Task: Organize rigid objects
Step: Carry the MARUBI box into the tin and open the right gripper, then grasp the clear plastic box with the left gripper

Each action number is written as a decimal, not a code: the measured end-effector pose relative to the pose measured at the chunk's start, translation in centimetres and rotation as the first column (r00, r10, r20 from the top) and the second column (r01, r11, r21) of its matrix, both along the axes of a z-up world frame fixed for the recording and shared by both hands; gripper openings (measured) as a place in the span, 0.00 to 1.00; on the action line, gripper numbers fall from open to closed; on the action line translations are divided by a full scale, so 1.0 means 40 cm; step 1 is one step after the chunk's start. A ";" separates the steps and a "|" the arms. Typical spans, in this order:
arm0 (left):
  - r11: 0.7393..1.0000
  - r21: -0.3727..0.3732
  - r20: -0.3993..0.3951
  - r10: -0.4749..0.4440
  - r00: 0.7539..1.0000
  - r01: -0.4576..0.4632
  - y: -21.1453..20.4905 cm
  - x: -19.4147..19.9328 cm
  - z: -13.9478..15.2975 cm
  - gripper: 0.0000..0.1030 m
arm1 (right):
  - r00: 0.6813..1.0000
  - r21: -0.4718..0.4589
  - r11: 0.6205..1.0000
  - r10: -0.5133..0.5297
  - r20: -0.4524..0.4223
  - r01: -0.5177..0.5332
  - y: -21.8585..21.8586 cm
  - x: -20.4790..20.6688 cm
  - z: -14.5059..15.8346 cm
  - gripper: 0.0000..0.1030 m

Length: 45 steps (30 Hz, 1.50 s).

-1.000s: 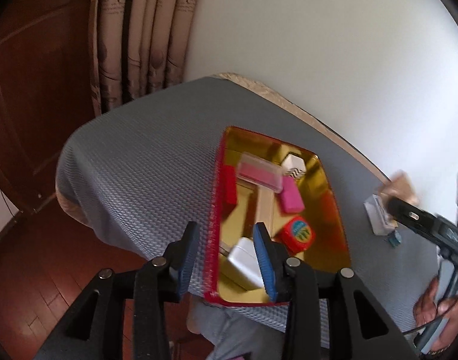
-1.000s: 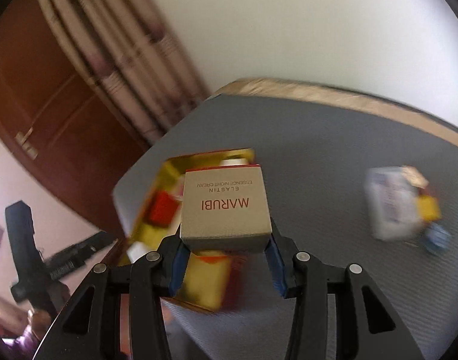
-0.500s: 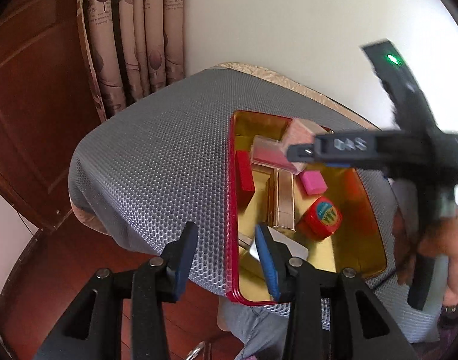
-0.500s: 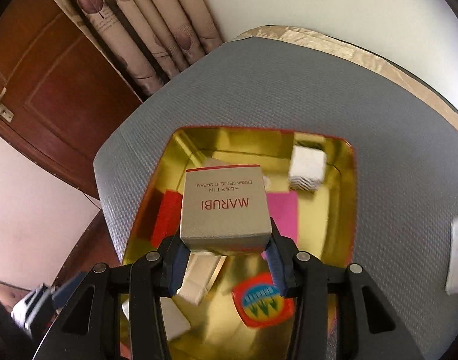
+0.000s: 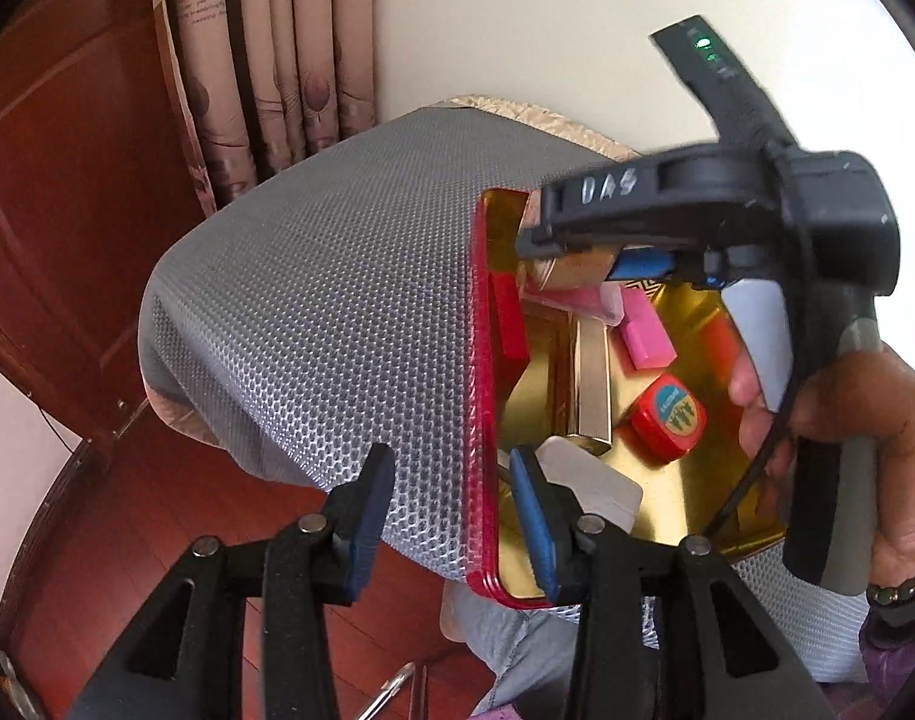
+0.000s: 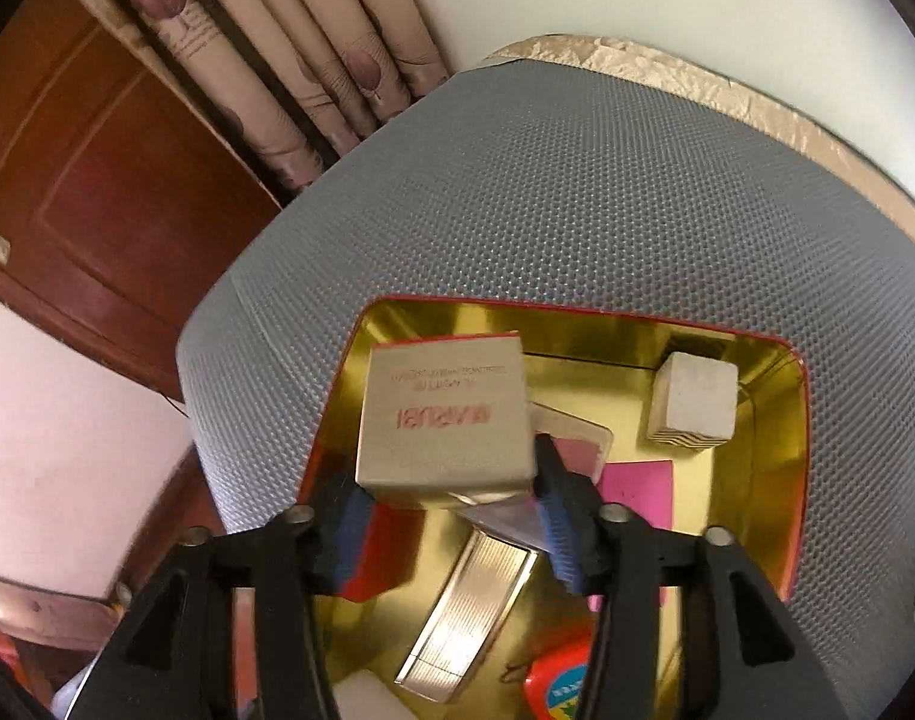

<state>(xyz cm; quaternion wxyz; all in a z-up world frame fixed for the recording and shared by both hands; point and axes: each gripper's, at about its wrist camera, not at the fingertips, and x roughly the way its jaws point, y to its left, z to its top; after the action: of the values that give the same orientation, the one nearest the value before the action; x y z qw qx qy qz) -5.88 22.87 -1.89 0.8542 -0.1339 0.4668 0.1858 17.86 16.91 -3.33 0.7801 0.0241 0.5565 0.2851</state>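
Printed in red on the beige box at the tray's far left corner: "MARUBI", blurred and upside down, above a smaller line too smeared to read. Marked in pale letters on the right gripper's black body: "DAS". Label on the red block illegible.

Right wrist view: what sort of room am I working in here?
Probably a room in a home: patterned curtains, a dark wooden door and a table under a grey mat holding a gold tin.
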 end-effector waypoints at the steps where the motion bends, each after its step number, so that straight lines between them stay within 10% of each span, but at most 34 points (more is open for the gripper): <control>1: 1.000 0.001 -0.001 0.001 1.000 -0.001 0.000 0.000 -0.001 0.39 | 1.000 0.035 0.999 -0.016 0.006 0.016 -0.011 -0.003 0.011 0.69; 10: 1.000 0.019 0.003 -0.014 1.000 0.014 -0.008 -0.002 0.004 0.40 | 0.975 0.165 0.983 -0.110 0.194 0.078 -0.208 -0.129 0.131 0.76; 18: 0.995 0.083 0.004 -0.049 0.999 0.048 -0.058 -0.008 0.018 0.40 | 0.879 -0.193 0.936 -0.186 0.439 0.295 -0.545 -0.327 0.053 0.88; 29: 0.963 0.221 -0.030 -0.150 0.988 0.153 -0.196 0.003 0.029 0.40 | 0.734 -0.305 0.679 -0.534 0.420 0.668 -1.077 -0.403 -0.041 0.89; 38: 0.939 0.176 -0.062 -0.287 0.956 0.294 -0.359 0.090 0.028 0.40 | 0.723 -0.247 0.685 -0.600 0.343 0.685 -1.122 -0.379 -0.051 0.97; 45: 0.898 -0.023 -0.062 -0.439 0.896 0.439 -0.481 0.229 0.007 0.40 | 0.725 -0.229 0.695 -0.599 0.339 0.681 -1.128 -0.376 -0.045 0.99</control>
<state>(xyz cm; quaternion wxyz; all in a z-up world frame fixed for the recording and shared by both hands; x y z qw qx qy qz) 3.28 3.65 -1.60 0.8577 -0.0228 0.5135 -0.0095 2.81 -28.22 -5.12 0.8828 0.0494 0.4549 -0.1059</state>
